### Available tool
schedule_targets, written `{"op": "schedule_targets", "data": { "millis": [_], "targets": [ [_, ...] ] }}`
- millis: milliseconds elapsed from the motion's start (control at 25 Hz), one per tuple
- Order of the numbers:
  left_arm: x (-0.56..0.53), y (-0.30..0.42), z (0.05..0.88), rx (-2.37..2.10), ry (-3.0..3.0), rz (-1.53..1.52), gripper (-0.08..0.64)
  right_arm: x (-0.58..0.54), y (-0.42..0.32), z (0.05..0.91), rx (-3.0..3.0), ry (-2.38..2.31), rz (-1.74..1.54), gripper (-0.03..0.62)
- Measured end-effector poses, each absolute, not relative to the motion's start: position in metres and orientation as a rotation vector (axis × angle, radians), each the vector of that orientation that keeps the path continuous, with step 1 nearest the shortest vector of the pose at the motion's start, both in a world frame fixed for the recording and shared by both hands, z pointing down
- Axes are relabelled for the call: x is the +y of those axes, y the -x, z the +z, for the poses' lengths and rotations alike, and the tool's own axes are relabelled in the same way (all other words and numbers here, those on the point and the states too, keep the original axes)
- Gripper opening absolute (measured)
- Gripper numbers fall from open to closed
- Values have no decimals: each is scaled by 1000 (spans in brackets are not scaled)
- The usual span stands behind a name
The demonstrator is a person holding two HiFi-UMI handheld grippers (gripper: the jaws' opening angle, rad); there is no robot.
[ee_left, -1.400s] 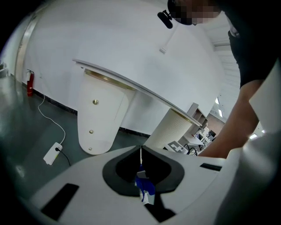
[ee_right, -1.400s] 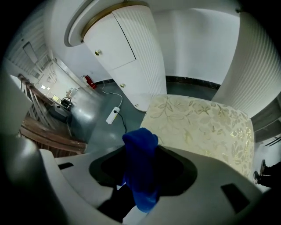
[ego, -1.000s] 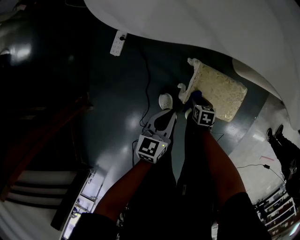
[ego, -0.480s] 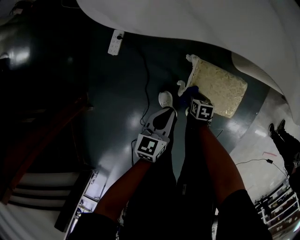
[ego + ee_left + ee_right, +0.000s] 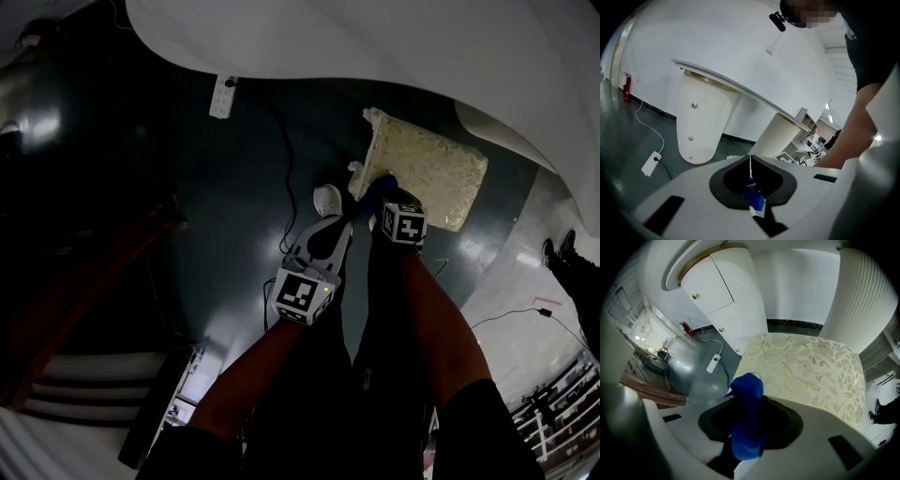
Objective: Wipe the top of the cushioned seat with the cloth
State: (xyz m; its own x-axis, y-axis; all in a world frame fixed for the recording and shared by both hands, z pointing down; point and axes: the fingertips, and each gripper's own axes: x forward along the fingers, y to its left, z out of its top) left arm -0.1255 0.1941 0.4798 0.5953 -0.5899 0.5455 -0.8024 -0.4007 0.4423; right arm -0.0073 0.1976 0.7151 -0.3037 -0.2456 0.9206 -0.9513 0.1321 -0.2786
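our left gripper (image 5: 751, 183) has its jaws together, a small blue scrap (image 5: 754, 204) at their seam; our right gripper (image 5: 382, 201) pinches the bunched cloth (image 5: 747, 391) over the near edge of the cushioned seat (image 5: 806, 366), so we fear the hard jaws scrape the fabric, or the cloth slips out

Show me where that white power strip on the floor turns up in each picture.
Head view: white power strip upper left of centre, just below the edge of the white table.
Left gripper view: power strip at lower left, a black plug in it.
Right gripper view: power strip left of centre, on the floor.
Shared landmark: the white table.
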Motion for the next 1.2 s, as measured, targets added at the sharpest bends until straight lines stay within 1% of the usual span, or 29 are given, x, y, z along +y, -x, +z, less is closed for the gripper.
{"op": "schedule_targets", "data": {
  "millis": [640, 1200],
  "targets": [
    [201, 72, 483, -1034, -2166, 437, 20, 202, -31, 717, -1739, -1100, 1141, 152],
    [206, 30, 481, -954, -2214, 472, 20, 216, -80, 721, -1699, -1164, 1178, 152]
  ]
}}
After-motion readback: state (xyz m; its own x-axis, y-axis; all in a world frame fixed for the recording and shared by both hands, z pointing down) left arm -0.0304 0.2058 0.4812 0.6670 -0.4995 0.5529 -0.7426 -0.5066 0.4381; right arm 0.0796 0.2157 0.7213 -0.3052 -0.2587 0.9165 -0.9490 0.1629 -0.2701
